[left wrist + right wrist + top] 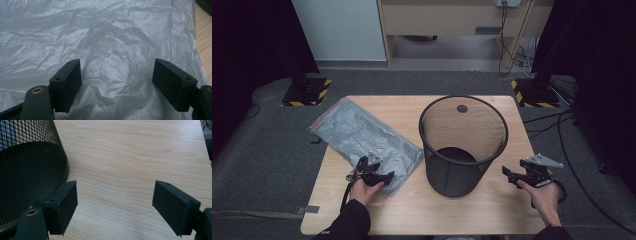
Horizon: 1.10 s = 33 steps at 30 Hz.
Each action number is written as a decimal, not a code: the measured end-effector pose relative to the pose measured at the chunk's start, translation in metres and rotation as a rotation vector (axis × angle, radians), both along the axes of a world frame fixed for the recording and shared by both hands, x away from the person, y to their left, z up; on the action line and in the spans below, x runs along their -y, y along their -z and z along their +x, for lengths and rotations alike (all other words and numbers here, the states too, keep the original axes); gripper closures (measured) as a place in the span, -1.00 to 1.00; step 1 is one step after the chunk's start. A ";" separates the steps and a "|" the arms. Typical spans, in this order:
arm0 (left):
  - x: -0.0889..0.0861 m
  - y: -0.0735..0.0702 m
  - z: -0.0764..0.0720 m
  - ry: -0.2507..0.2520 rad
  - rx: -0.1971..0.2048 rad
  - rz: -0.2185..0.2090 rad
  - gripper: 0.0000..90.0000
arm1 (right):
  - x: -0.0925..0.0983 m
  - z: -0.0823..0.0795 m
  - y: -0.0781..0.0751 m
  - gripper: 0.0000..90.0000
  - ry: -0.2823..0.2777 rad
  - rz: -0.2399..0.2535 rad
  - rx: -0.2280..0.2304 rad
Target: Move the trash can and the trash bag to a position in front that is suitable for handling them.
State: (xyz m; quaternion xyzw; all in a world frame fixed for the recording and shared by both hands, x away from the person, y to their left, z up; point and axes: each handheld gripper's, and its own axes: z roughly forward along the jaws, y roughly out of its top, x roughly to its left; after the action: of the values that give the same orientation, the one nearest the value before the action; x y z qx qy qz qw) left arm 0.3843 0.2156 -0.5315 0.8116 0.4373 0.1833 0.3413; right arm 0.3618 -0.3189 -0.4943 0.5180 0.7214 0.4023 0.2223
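Note:
A crinkled grey plastic bag (pixel 364 137) lies flat on the left half of the wooden table (pixel 412 210). My left gripper (pixel 384 179) hovers over its near corner; in the left gripper view the jaws (pixel 117 82) stand open above the bag (pixel 105 40), with nothing pinched. A black wire-mesh bin (pixel 462 145) stands upright at the table's middle right. My right gripper (pixel 508 175) is held just right of the bin's base, open over bare wood (pixel 117 205), with the mesh wall (pixel 27 170) at its left.
The table's right edge (pixel 203 147) is close to the right gripper. Stand bases with yellow-black tape (pixel 307 90) sit on the floor beyond the far corners, and cables (pixel 562 130) trail at the right.

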 end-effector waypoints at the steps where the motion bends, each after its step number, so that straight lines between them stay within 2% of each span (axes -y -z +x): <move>1: -0.004 0.000 0.000 0.005 0.001 0.001 -0.50 | -0.001 0.000 0.000 -0.54 0.002 0.004 0.001; 4: -0.015 0.001 -0.002 0.025 0.013 -0.010 -0.50 | -0.001 0.000 -0.001 -0.53 0.005 0.010 0.004; 6: -0.022 0.000 -0.003 0.026 0.003 0.000 -0.50 | 0.000 0.000 -0.001 -0.52 0.008 0.004 0.002; 8: -0.027 0.000 -0.005 0.017 0.005 -0.004 -0.50 | 0.000 0.001 -0.003 -0.51 0.015 0.013 0.007; 10: -0.031 -0.002 -0.006 -0.002 -0.013 0.005 -0.50 | 0.001 0.002 -0.005 -0.48 0.024 0.022 0.015; 11: -0.032 -0.006 -0.008 -0.011 -0.021 0.035 -0.40 | 0.001 0.004 -0.009 -0.45 0.025 0.032 0.027; 12: -0.032 -0.006 -0.008 -0.011 -0.021 0.035 -0.31 | 0.001 0.004 -0.009 -0.45 0.025 0.032 0.027; 13: -0.028 -0.016 -0.008 -0.018 -0.002 0.030 -0.28 | -0.001 0.007 -0.015 -0.39 0.019 0.041 0.048; 14: -0.028 -0.016 -0.008 -0.018 -0.002 0.030 -0.26 | -0.001 0.007 -0.015 -0.39 0.019 0.041 0.048; 16: -0.020 -0.032 -0.006 -0.017 0.069 -0.029 -0.23 | -0.005 0.012 -0.022 -0.34 0.003 0.030 0.079; 17: -0.009 -0.051 -0.005 -0.015 0.126 -0.081 -0.18 | -0.011 0.017 -0.030 -0.31 -0.005 0.032 0.105; 19: 0.005 -0.072 -0.001 -0.011 0.184 -0.131 -0.12 | -0.017 0.024 -0.037 -0.28 -0.007 0.028 0.133; 20: 0.005 -0.072 -0.001 -0.011 0.184 -0.131 -0.08 | -0.021 0.027 -0.041 -0.26 -0.006 0.031 0.143; 22: 0.020 -0.092 0.002 -0.009 0.237 -0.171 -0.06 | -0.025 0.031 -0.044 -0.25 -0.004 0.041 0.157; 24: 0.036 -0.108 0.006 -0.006 0.267 -0.200 0.01 | -0.033 0.037 -0.050 -0.21 -0.006 0.046 0.186; 25: 0.044 -0.115 0.008 -0.001 0.276 -0.218 0.10 | -0.040 0.042 -0.054 -0.19 -0.013 0.040 0.204; 26: 0.051 -0.120 0.010 0.006 0.281 -0.234 0.10 | -0.040 0.042 -0.054 -0.19 -0.013 0.040 0.204; 28: 0.063 -0.127 0.014 0.014 0.280 -0.258 0.16 | -0.046 0.045 -0.055 -0.18 -0.015 0.062 0.210; 30: 0.072 -0.129 0.017 0.022 0.272 -0.286 0.21 | -0.050 0.046 -0.054 -0.13 -0.030 0.059 0.220; 32: 0.078 -0.128 0.019 0.036 0.266 -0.299 0.23 | -0.053 0.044 -0.054 -0.05 -0.043 0.063 0.212; 33: 0.081 -0.127 0.019 0.049 0.259 -0.303 0.25 | -0.054 0.043 -0.054 -0.03 -0.042 0.066 0.223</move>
State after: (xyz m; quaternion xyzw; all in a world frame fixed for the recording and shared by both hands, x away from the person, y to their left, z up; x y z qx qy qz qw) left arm 0.4033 0.1349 -0.4050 0.7312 0.3922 0.2099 0.5172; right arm 0.4053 -0.2653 -0.4401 0.4617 0.6892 0.4856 0.2756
